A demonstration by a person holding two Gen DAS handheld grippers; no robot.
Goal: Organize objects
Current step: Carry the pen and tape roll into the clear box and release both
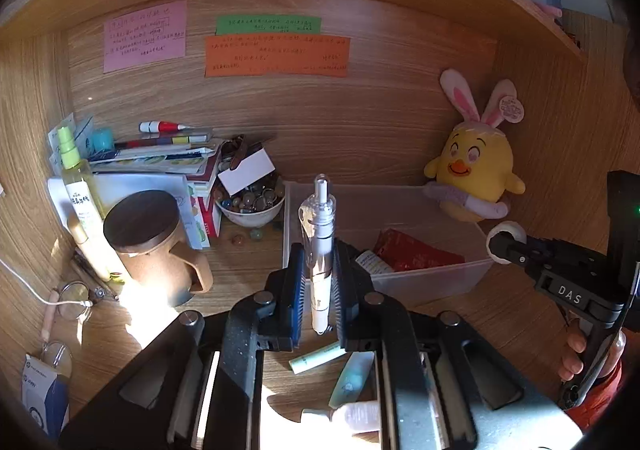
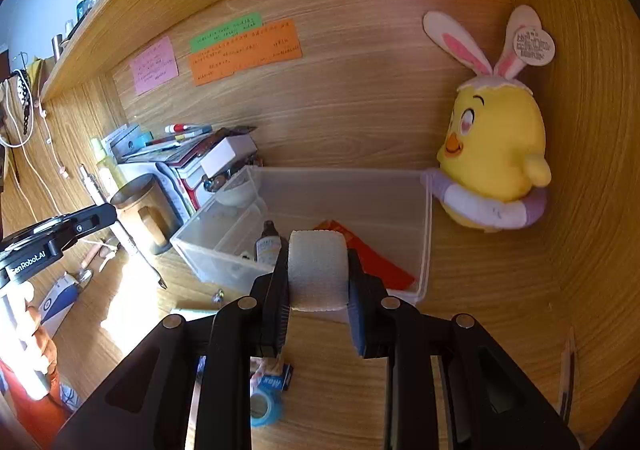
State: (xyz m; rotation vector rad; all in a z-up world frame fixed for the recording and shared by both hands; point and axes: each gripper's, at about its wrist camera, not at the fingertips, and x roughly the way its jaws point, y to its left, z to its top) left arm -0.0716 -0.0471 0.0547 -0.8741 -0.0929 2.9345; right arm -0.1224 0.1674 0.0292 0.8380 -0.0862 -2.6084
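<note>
My left gripper (image 1: 318,290) is shut on a white and clear pen-like applicator (image 1: 320,234), held upright just in front of the clear plastic bin (image 1: 424,282). My right gripper (image 2: 318,282) is shut on a white roll of bandage tape (image 2: 316,270), held over the bin's near edge (image 2: 224,262). The bin holds a red packet (image 1: 412,252) and a small spray bottle (image 2: 267,244). In the left wrist view the right gripper (image 1: 505,246) with its roll shows at the right, beside the bin.
A yellow chick plush (image 2: 496,158) sits at the bin's right. A brown lidded mug (image 1: 152,246), a bowl of marbles (image 1: 250,204), stacked books (image 1: 160,162) and a spray bottle (image 1: 78,178) crowd the left. A blue tape roll (image 2: 264,406) and small tubes (image 1: 316,358) lie on the desk.
</note>
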